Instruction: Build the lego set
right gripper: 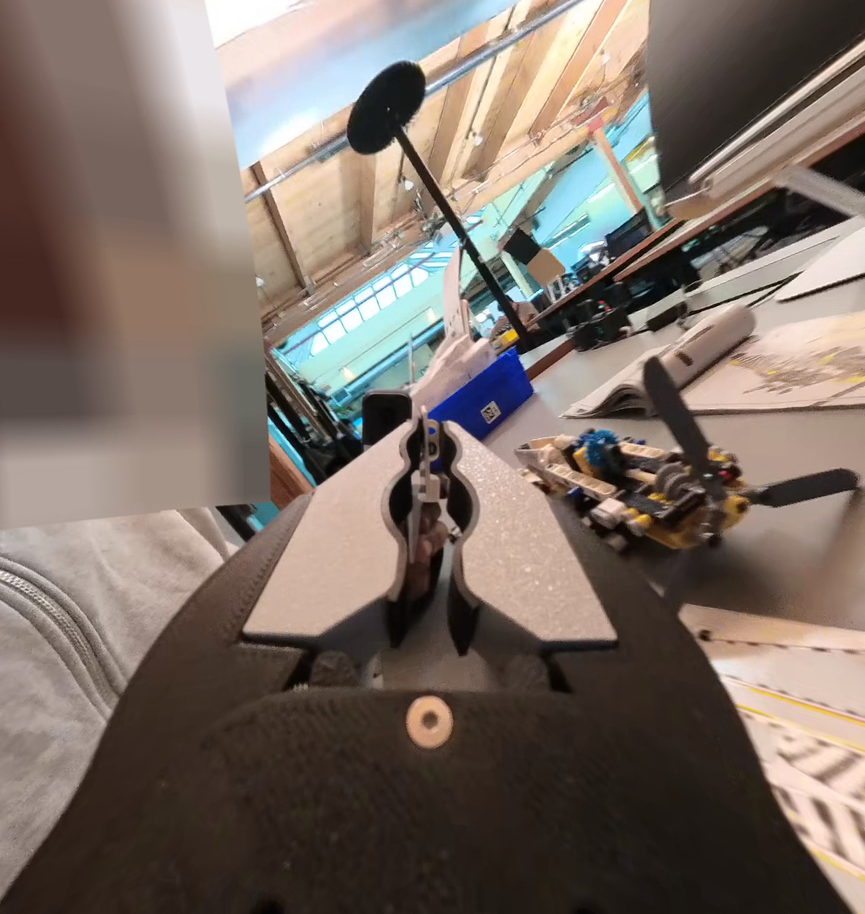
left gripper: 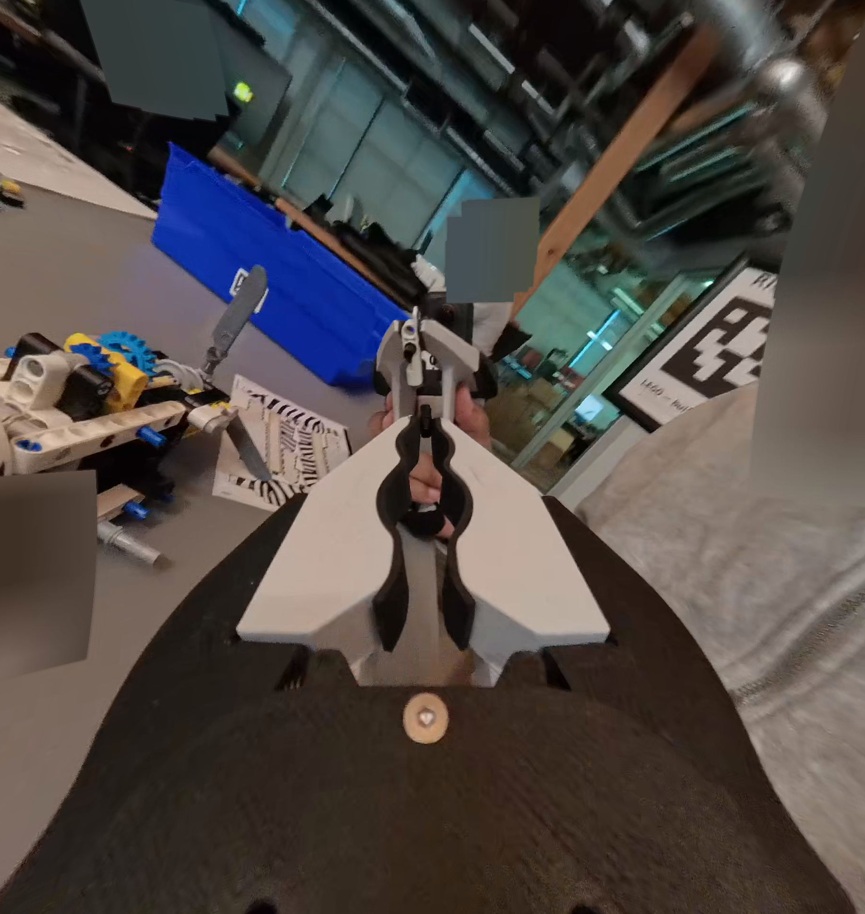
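Observation:
My left gripper is shut on a small black pin that sticks out past its tips. Facing it, close and raised above the table, my right gripper holds a light grey lego piece. In the right wrist view my right gripper is shut on that grey piece, which stands upright between the pads. The pin's tip is just below the grey piece, whether touching I cannot tell. The half-built plane model with grey propeller blades lies on the table to the left. It also shows in the right wrist view.
A blue bin stands behind the model on the grey table. A striped sticker sheet and a grey marker-like rod lie near the model. An open instruction booklet and a black rod with a disc are farther back. The grippers' ends are close to 6 cm from one another.

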The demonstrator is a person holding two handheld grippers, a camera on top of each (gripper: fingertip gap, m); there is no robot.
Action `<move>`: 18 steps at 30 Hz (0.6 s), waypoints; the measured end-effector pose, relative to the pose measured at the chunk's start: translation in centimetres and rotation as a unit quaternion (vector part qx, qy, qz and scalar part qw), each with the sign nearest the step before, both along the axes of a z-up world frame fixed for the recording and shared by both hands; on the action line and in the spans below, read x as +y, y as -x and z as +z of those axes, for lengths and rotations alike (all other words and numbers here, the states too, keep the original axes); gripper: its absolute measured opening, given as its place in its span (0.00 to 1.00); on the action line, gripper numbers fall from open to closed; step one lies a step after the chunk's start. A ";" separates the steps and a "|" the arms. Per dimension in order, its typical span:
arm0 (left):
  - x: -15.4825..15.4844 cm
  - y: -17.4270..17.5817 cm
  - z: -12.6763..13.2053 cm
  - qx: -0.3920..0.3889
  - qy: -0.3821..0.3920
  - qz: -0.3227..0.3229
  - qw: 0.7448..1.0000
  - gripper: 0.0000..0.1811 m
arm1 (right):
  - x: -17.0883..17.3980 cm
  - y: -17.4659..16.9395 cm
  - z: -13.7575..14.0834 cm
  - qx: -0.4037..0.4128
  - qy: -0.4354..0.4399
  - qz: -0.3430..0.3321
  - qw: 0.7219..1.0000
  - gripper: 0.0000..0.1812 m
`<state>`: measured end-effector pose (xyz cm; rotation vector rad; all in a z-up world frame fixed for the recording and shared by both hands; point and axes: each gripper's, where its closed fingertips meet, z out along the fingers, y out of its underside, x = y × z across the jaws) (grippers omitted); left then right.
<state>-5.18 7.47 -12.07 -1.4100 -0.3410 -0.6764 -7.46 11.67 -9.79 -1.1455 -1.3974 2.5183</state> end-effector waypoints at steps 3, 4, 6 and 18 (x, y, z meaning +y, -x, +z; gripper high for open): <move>0.0 0.7 -0.4 -0.022 0.010 0.011 1.000 0.00 | 0.7 0.1 0.1 -0.006 0.033 0.010 0.999 0.03; -0.1 0.8 -0.5 -0.030 0.012 0.012 0.999 0.00 | 0.9 0.1 0.2 -0.009 0.043 0.016 0.999 0.03; -0.3 1.1 -1.2 -0.026 0.039 0.015 0.999 0.01 | 0.7 0.2 0.0 -0.014 0.041 0.021 0.999 0.03; -0.9 2.1 -5.8 -0.022 0.211 0.036 0.977 0.01 | -1.3 0.3 -0.9 -0.023 -0.014 0.032 0.999 0.02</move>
